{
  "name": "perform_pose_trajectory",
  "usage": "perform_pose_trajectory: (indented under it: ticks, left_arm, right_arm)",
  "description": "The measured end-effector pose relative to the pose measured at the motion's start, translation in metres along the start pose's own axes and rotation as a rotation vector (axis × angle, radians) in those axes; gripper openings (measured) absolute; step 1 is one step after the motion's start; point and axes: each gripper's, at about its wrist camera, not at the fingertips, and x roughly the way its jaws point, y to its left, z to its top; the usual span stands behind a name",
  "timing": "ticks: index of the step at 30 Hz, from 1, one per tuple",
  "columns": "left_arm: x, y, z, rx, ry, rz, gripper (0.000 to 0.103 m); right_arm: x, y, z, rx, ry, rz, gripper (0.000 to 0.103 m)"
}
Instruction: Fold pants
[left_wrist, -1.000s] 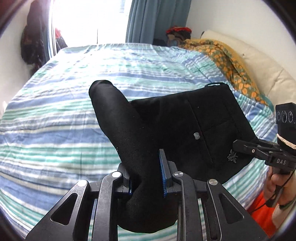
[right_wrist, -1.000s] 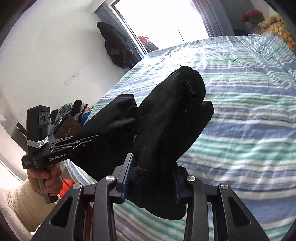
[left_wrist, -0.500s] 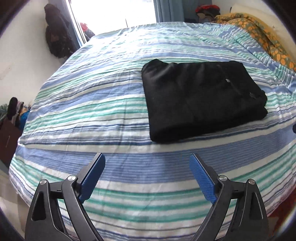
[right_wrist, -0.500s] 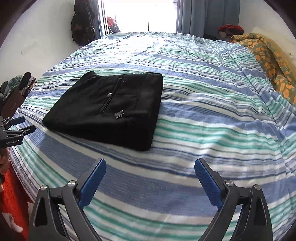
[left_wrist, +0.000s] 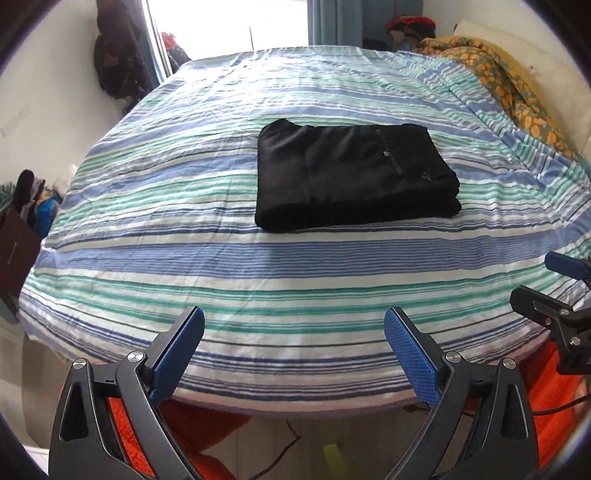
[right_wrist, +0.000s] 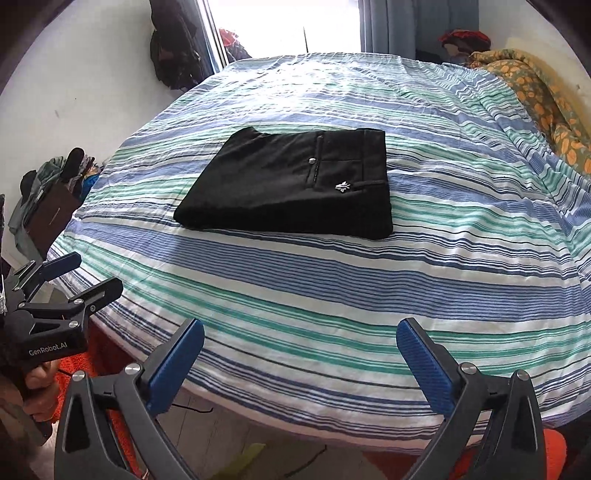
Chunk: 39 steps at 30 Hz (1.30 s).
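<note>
The black pants (left_wrist: 351, 173) lie folded into a flat rectangle on the striped bed (left_wrist: 221, 258). They also show in the right wrist view (right_wrist: 295, 184), with a back pocket button and a small white emblem facing up. My left gripper (left_wrist: 293, 332) is open and empty, held back over the bed's near edge, well apart from the pants. My right gripper (right_wrist: 301, 343) is open and empty too, also back at the near edge. Each gripper shows at the side of the other's view, the right one (left_wrist: 554, 295) and the left one (right_wrist: 62, 284).
An orange-patterned blanket (left_wrist: 498, 74) lies along the bed's far right side. Dark clothes hang by the window (left_wrist: 118, 62). A pile of things stands on the floor at the left (right_wrist: 48, 192). An orange rug (left_wrist: 192, 424) lies below the bed's near edge.
A second ago both grippers were shut on the pants, holding them above the bed. They let go, opened, and pulled back toward the bed's near edge. The pants now lie folded.
</note>
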Motion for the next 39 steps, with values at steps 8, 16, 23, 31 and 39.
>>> perform_pose_trajectory:
  ticks: [8,16,23,31,39]
  left_arm:
    - [-0.022,0.001,-0.012,0.004,0.001,0.053,0.098]
    - [-0.036,0.001,-0.012,0.028,0.033,0.001,0.098]
    - [-0.055,-0.004,-0.007,0.049,0.044,0.014,0.101]
    - [-0.070,-0.007,-0.001,0.064,0.009,0.036,0.101]
    - [-0.071,-0.008,-0.002,0.063,0.007,0.030,0.101]
  right_arm:
    - [-0.024,0.021,0.000,-0.010,0.027,0.027,0.103]
    - [-0.045,0.037,-0.010,-0.044,0.053,0.036,0.103]
    - [-0.077,0.040,-0.005,-0.062,0.046,0.021,0.103]
    - [-0.090,0.042,0.000,-0.057,0.021,0.018,0.103]
    - [-0.086,0.040,-0.001,-0.054,0.041,0.020,0.103]
